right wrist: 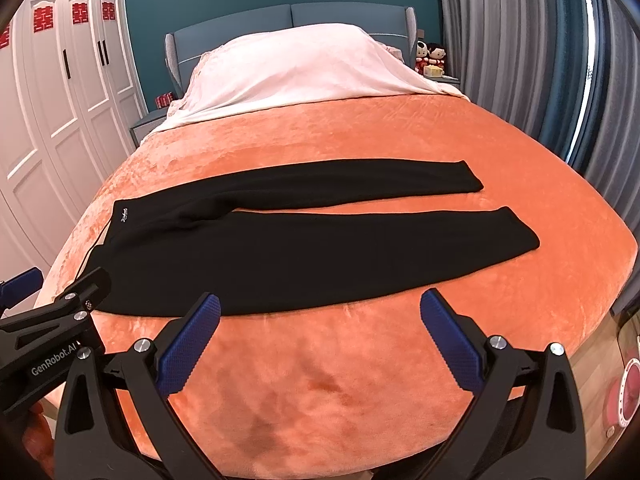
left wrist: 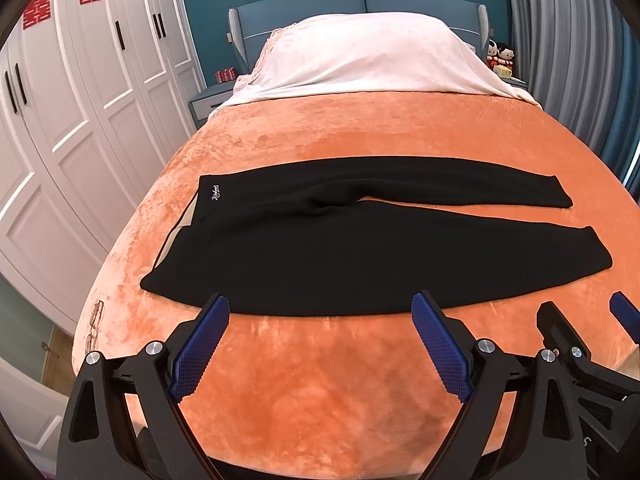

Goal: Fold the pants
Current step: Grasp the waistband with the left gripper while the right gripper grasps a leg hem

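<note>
Bedroom, bed covered with an orange plush blanket [left wrist: 320, 380]. Black pants [left wrist: 320, 248] lie flat across the middle of it, unfolded, waistband to the left, both legs running right and splayed slightly apart so a strip of orange shows between them. Small white logo [left wrist: 216, 193] near the waistband's far corner; pale lining shows at the waist opening. Near leg's lower edge sits just ahead of both grippers.

Left gripper [left wrist: 320, 312] open wide, blue pads spread, empty, hovering over bare blanket just short of the pants' near edge. Right gripper [right wrist: 320, 312] same: jaws wide apart, holding nothing, close to the near leg edge, not touching. Each gripper shows at the edge of the other's view, side by side.

Nothing lies on the pants or between them and the grippers. Beyond the pants: a white cover [left wrist: 372, 56] over the pillows, blue headboard [left wrist: 360, 4], teal wall. White wardrobe [left wrist: 80, 100] with red paper cutouts to the left, grey curtain [right wrist: 512, 52] to the right, two small dolls [right wrist: 430, 56] on the right nightstand.
</note>
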Motion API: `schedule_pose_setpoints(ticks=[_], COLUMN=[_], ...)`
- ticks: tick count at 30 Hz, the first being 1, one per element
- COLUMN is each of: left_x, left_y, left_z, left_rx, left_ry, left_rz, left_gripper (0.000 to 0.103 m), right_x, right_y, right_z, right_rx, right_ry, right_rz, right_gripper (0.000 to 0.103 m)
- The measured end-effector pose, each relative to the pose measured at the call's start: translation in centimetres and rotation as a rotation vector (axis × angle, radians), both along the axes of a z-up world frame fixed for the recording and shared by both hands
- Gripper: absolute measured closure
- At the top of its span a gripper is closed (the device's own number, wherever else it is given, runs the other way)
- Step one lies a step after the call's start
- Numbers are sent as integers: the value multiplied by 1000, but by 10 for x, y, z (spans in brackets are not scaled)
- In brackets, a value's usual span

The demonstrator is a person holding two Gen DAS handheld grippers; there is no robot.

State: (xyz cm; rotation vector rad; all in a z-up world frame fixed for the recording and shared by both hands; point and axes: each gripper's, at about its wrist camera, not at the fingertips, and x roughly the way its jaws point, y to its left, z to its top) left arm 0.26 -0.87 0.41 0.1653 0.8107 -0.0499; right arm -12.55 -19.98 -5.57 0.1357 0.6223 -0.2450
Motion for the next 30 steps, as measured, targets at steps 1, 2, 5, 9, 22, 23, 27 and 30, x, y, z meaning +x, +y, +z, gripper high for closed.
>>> schedule_pose_setpoints(ticks=[1,2,5,9,22,23,27,30], left_x=[1,3,10,30,166,180,236,282], left_y=[1,1,2,5,36,40,60,81], left_z=[-1,-4,-10,-20,-66,-71,-86,-94], left_rx=[4,5,11,35,-26,-27,-10,-18], left_ry=[2,6,19,20,130,136,133,138], left_rz=[2,3,11,29,154,162,198,219], left_gripper=[13,13,13,12,12,12,12,8], right_x=[1,4,12,33,218,237,280,313], right_y=[0,-2,-16,-56,-301,-322,-365,-388], right_z=[-2,-4,-12,-21,-42,-49,-68,-80], right_rx=[1,5,24,28,32,38,74,84], right_ry=[2,9,28,49,146,163,188,205], right_rz=[0,0,-6,-52,-223,-238,-269,-277], right_gripper=[5,5,5,5,26,28,28,28])
